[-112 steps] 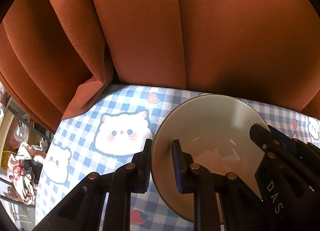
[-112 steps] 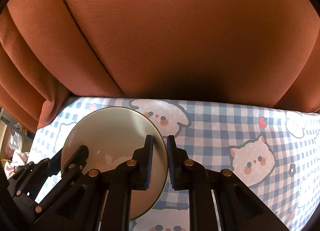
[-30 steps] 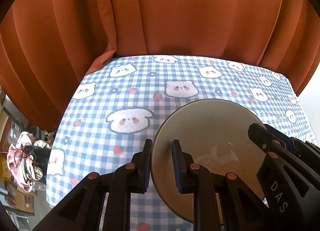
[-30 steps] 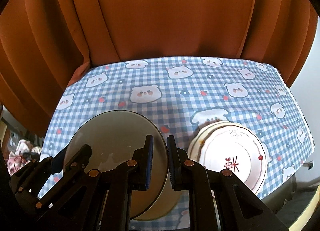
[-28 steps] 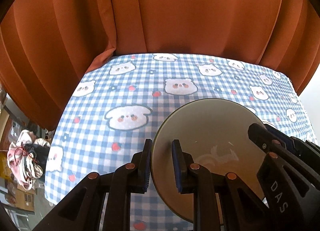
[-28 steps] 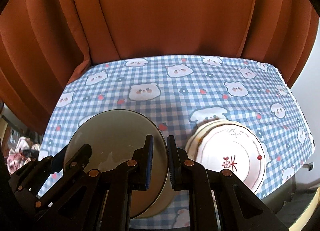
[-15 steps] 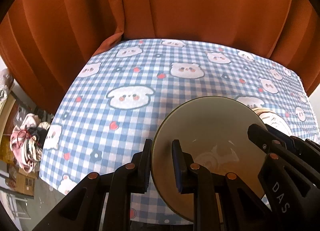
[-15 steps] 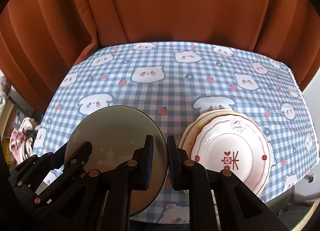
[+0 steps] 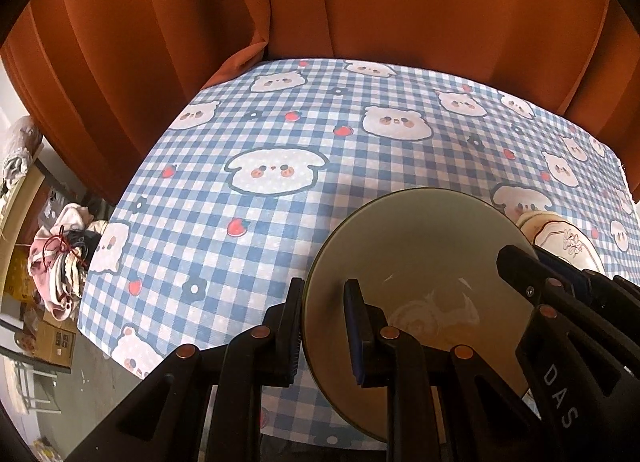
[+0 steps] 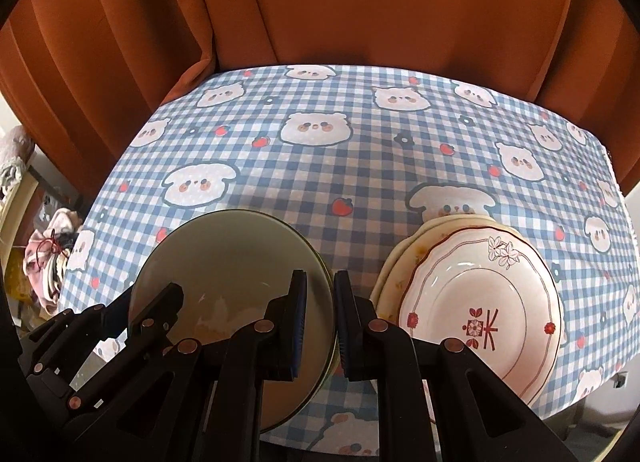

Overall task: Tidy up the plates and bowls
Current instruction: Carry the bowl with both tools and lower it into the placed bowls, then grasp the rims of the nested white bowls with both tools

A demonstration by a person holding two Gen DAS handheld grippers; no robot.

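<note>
Left wrist: left gripper (image 9: 323, 326) clamps the green bowl's (image 9: 420, 258) left rim, above the checked tablecloth's (image 9: 280, 221) near edge.
Right wrist: right gripper (image 10: 320, 320) pinches the bowl's right rim; stacked plates (image 10: 480, 302) lie just right.

Both grippers angle steeply downward, side by side. The left gripper (image 9: 322, 326) is clamped on the left rim of a bowl (image 9: 420, 246), one finger inside and one outside. The right gripper (image 10: 320, 318) pinches the opposite rim the same way, fingers (image 10: 298, 318) nearly together.
</note>
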